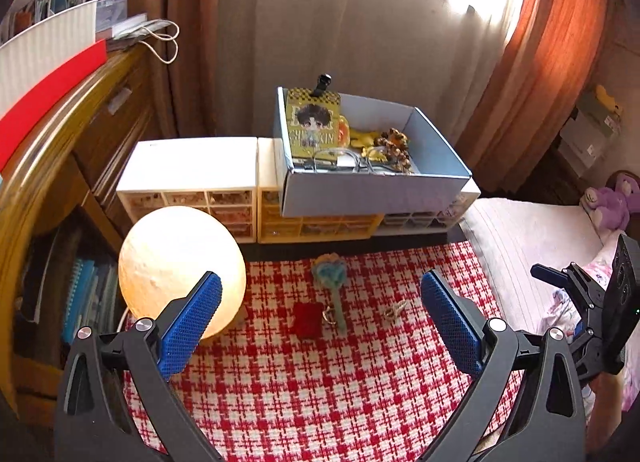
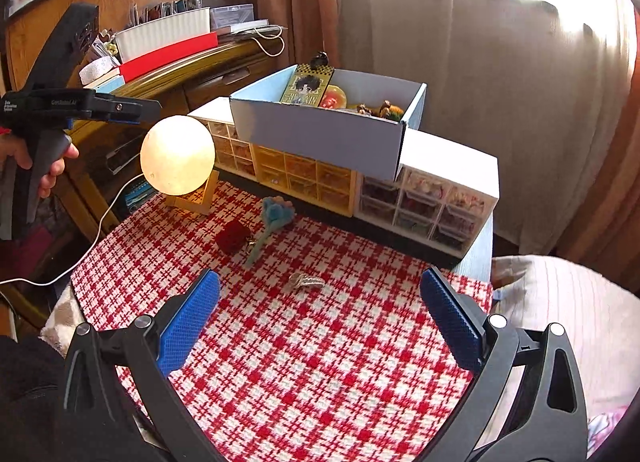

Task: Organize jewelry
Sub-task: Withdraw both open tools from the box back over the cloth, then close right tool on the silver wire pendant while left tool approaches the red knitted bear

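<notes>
On the red-and-white checked cloth (image 1: 320, 382) lie a dark red knitted piece (image 1: 307, 318), a blue-green crocheted flower charm (image 1: 329, 276) and a small silver ring-like trinket (image 1: 394, 310). My left gripper (image 1: 322, 310) hangs open above them, nothing between its blue pads. The right wrist view shows the same silver trinket (image 2: 306, 282), red piece (image 2: 231, 237) and flower charm (image 2: 276, 215) ahead of my right gripper (image 2: 320, 302), which is open and empty. Behind stand small drawer organizers (image 1: 188, 189) and a blue box (image 1: 372, 165) holding a yellow badge and beads.
A glowing round lamp (image 1: 180, 262) stands at the cloth's left on a wooden base, its white cord (image 2: 92, 246) trailing left. A wooden shelf unit (image 1: 60, 141) is at the left, curtains (image 1: 320, 41) behind, a bed (image 1: 520, 246) with a purple plush toy at the right.
</notes>
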